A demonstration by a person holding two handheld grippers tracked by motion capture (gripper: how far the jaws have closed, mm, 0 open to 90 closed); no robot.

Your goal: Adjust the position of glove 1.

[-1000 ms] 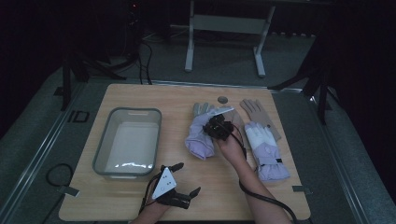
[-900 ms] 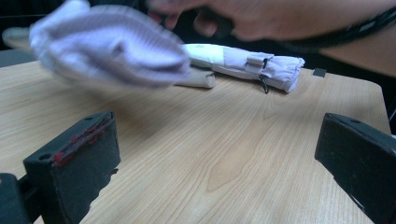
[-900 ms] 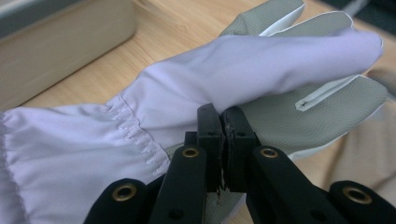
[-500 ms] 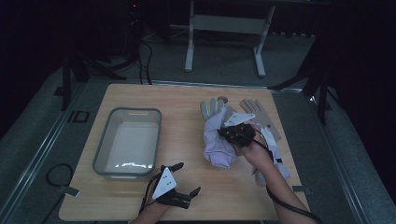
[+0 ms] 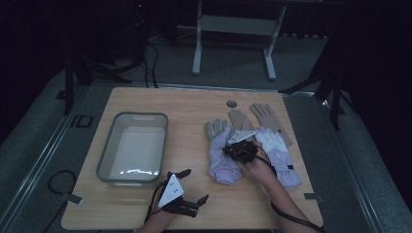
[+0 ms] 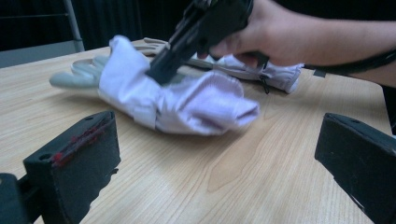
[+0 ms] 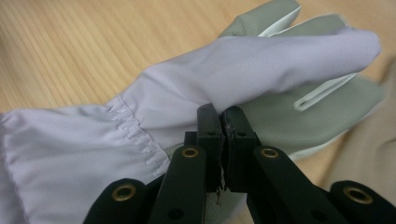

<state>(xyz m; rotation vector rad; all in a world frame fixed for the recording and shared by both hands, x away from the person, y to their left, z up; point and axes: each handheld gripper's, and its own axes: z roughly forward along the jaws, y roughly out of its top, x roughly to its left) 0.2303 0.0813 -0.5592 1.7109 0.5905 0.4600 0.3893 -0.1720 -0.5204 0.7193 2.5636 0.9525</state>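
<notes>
A pale lilac glove (image 5: 219,162) with a grey palm lies right of the table's centre, its upper layer folded over. My right gripper (image 5: 228,151) points down onto it, shut, pinching the fabric near the cuff seam. In the right gripper view the jaws (image 7: 223,114) meet under the raised fold of the glove (image 7: 243,65). The left gripper view has that glove (image 6: 187,102) ahead, with the right gripper (image 6: 156,77) pressing into it. My left gripper (image 5: 194,186) rests open near the table's front edge, nothing between its jaws (image 6: 217,133).
A second lilac glove (image 5: 282,158) lies just right of the held one, and two tan gloves (image 5: 257,115) lie behind them. A grey plastic bin (image 5: 141,116) stands on the left half of the table. A small round disc (image 5: 231,103) sits near the far edge.
The right gripper has moved right and toward the front edge, taking the lilac glove with it. The left gripper has stayed put.
</notes>
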